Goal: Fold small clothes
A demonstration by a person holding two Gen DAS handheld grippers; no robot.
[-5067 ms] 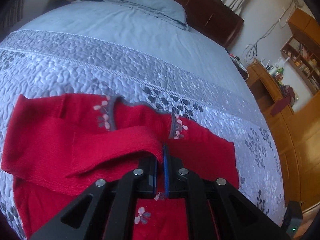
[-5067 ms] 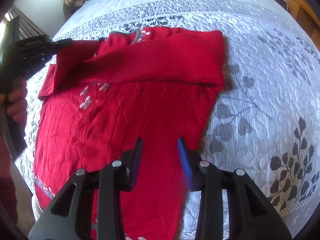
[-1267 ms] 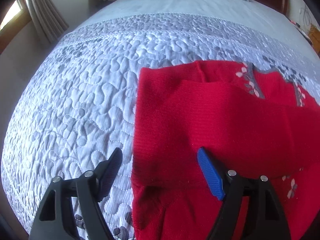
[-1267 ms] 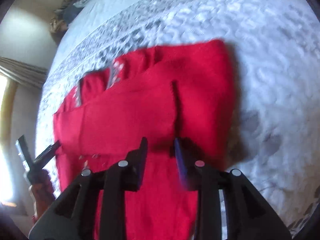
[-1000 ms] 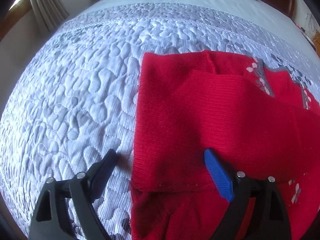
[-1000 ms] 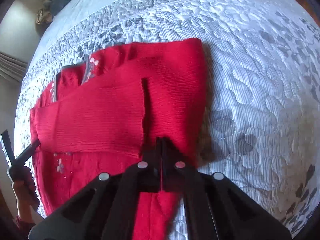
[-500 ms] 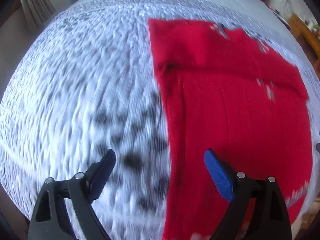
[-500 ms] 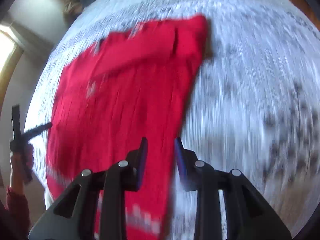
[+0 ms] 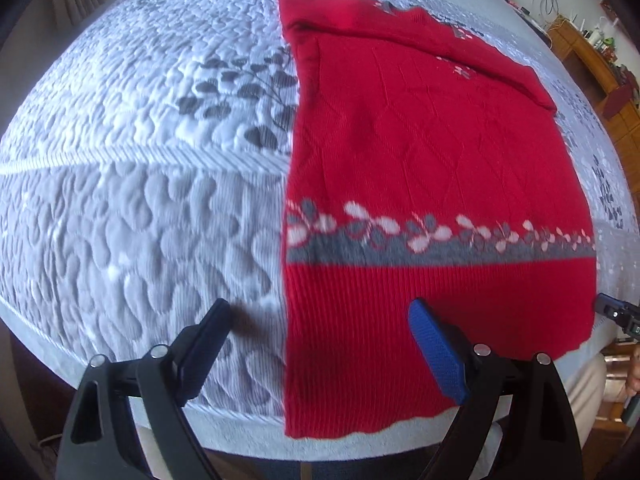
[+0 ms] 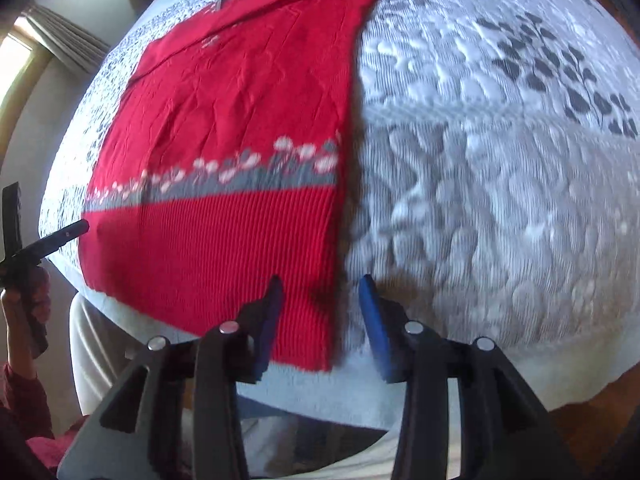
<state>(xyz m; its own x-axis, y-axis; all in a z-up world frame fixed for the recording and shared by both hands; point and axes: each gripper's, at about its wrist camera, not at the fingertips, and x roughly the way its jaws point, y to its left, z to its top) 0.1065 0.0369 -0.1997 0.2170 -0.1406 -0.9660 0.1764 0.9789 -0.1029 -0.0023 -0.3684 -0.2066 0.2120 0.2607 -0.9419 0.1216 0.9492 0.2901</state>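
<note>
- Looking down from both wrists, and parts are lost: the red sweater runs off the near edge of the bed, so its hem droops out of sight behind the left gripper, and the bed's far end is cut off by the lens.
- Hard to read — the quilted bedspread smears into blur on the right wrist view, and the wooden furniture at the far right is only a sliver.
- The sweater lies flat on the bedspread, front up, its folded-in sleeves stacked across the top as a narrow band.
- It makes a long rectangle: straight sides, a grey stripe with pale pink and grey flowers near the bottom, ribbed knit below that, faint diamond creases above.
- Bedspread is pale grey, puffy pebble stitching, dark leaf sprigs printed beside the sweater.
- Left gripper: jaws spread wide, black finger over the bedspread, blue pad over the ribbed hem, and the sweater's left edge runs between them, nothing pinched.
- Right gripper: jaws parted narrower and opening, straddling the sweater's right edge at the bottom corner — pads off the cloth.
- In the right wrist view a person's hand holds the left gripper's handle at the far left.
</note>
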